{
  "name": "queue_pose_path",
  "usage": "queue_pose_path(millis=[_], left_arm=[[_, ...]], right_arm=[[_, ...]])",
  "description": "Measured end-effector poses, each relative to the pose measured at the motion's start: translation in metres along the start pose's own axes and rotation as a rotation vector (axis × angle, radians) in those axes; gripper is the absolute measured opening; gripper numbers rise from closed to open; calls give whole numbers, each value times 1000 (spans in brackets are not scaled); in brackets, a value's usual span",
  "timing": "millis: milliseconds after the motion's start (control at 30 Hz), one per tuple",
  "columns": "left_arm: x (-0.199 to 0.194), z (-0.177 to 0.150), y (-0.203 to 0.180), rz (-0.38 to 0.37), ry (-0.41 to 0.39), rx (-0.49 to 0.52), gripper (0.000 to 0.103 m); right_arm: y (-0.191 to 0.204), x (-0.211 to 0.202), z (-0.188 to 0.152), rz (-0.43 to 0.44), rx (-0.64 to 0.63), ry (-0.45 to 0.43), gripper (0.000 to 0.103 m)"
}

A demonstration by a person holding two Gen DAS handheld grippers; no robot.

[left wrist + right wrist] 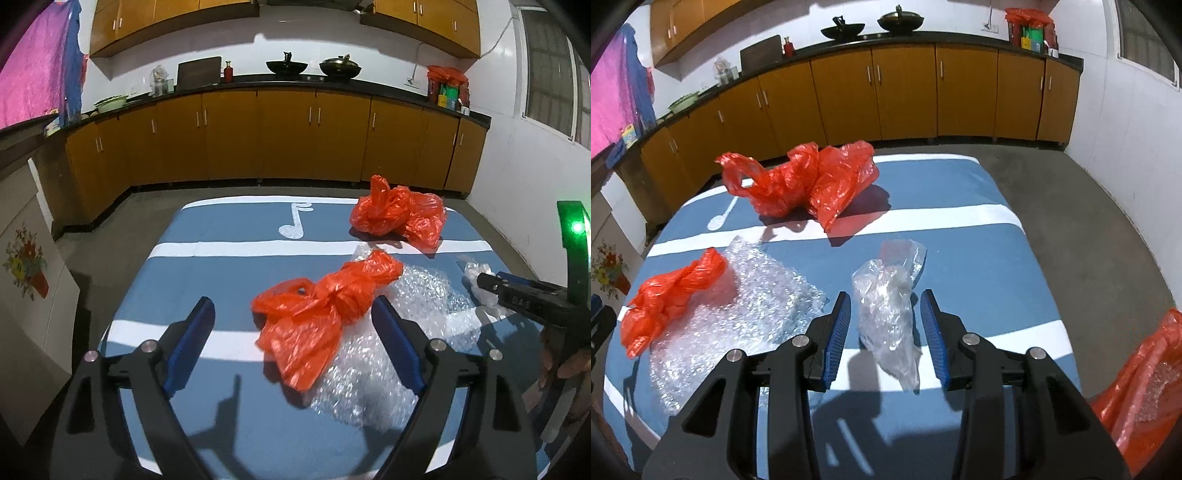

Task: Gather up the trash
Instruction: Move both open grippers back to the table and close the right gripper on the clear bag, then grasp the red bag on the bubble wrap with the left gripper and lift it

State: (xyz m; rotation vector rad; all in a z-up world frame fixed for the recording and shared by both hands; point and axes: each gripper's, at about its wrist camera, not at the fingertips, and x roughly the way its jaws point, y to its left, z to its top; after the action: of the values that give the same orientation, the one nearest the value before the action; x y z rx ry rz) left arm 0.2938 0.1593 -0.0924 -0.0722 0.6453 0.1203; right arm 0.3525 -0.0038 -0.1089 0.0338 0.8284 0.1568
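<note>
The left gripper [293, 341] is hovering over the blue-and-white striped worktop [221, 266], jaws spread wide and gripping nothing, with the knotted orange bag [317, 314] lying between and just ahead of them on a sheet of bubble wrap [399, 332]. The right gripper [885, 334] is sitting low, jaws open around a crumpled clear plastic bag [890, 306], pads on either side but apart from it. A bigger orange bag [805, 181] is lying farther back, near the white music note [293, 221]. More orange plastic [1145, 384] is showing at the right edge
</note>
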Motion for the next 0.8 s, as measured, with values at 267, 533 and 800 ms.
queue_pose_path(millis=[267, 533, 800], left_arm=[[28, 5, -17, 2, 53, 39, 86], [52, 6, -22, 10, 120, 41, 86], [75, 1, -19, -53, 221, 7, 62]], right_arm=[[-6, 2, -5, 16, -14, 43, 25], [-15, -11, -18, 27, 0, 43, 24], [-15, -11, -20, 35, -3, 47, 24]])
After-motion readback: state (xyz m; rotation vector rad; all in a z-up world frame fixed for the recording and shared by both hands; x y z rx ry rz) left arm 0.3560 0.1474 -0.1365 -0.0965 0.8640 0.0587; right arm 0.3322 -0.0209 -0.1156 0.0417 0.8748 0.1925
